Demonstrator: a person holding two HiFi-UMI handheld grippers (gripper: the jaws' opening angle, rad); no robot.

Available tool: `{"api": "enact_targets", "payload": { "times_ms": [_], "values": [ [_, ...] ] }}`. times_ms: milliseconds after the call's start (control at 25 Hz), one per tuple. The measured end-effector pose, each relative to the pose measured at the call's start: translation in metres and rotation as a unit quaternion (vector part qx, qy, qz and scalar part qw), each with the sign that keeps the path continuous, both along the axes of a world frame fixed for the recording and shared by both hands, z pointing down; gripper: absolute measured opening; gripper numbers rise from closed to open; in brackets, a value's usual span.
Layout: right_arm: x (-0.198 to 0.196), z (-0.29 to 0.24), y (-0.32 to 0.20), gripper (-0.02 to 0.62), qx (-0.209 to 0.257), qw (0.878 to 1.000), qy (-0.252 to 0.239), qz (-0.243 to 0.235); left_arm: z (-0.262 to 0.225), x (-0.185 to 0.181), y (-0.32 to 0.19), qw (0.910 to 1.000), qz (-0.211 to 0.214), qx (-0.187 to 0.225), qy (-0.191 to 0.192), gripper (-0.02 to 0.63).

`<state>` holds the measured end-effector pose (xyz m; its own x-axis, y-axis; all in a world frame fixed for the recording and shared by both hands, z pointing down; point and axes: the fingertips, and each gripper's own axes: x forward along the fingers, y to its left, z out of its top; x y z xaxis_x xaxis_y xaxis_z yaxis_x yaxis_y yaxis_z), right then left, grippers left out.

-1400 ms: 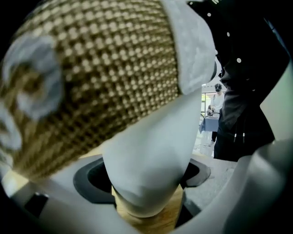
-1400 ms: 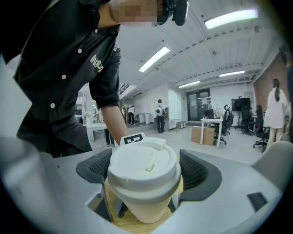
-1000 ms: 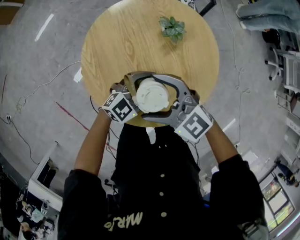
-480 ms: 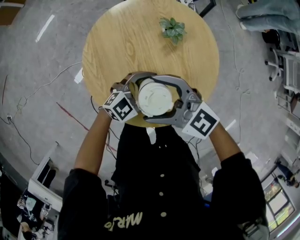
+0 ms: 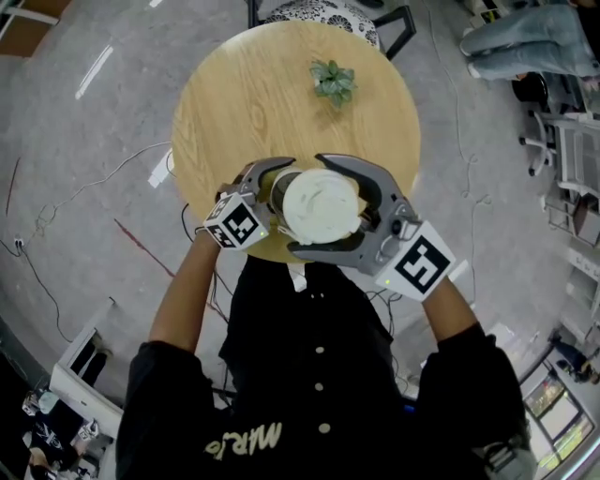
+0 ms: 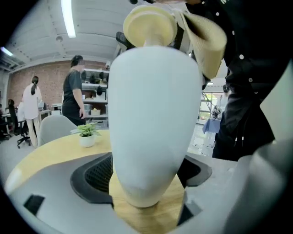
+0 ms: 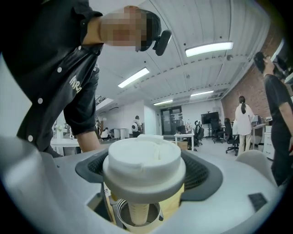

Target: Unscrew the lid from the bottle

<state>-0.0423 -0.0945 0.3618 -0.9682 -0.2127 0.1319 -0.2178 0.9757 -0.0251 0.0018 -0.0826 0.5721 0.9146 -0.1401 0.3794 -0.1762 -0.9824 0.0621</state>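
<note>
A white bottle (image 6: 153,123) stands upright near the front edge of the round wooden table (image 5: 244,94). My left gripper (image 5: 274,195) is shut on its body (image 5: 278,185), most of which the lid hides in the head view. The white lid (image 5: 321,204) is off the bottle and sits a little above and to the right of its mouth, with my right gripper (image 5: 330,208) shut on it. In the right gripper view the lid (image 7: 144,164) hangs over the bottle's open metal mouth (image 7: 137,217). The lid's cream underside (image 6: 149,25) shows above the bottle in the left gripper view.
A small potted plant (image 5: 333,80) stands at the table's far side. A chair (image 5: 328,14) is behind the table. Cables (image 5: 84,178) trail on the floor at the left. People stand by desks in the background (image 6: 73,87).
The lid has come off and risen above the bottle, shifting slightly right with my right gripper. My left gripper still holds the bottle in place.
</note>
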Motion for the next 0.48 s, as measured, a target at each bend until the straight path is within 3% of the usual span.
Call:
{"api": "enact_targets", "payload": {
  "times_ms": [160,280,400,480],
  "values": [
    [0.016,-0.045,-0.001,0.480,0.013,1.000,0.001,0.027,-0.021,-0.021,0.002,0.9990,-0.038,0.003,-0.024,0.403],
    [0.034,-0.069,-0.001,0.480,0.015,0.998,0.006,0.056,-0.051,-0.045,0.002,0.9952,-0.092,0.008,-0.031,0.403],
    [0.055,-0.097,-0.003,0.480,0.009,0.995,-0.014,0.098,-0.092,-0.070,0.002,0.9860,-0.166,0.010,-0.007,0.403],
    [0.070,-0.113,-0.001,0.480,0.005,0.992,-0.022,0.125,-0.121,-0.089,0.008,0.9748,-0.223,0.002,0.016,0.402]
  ]
}}
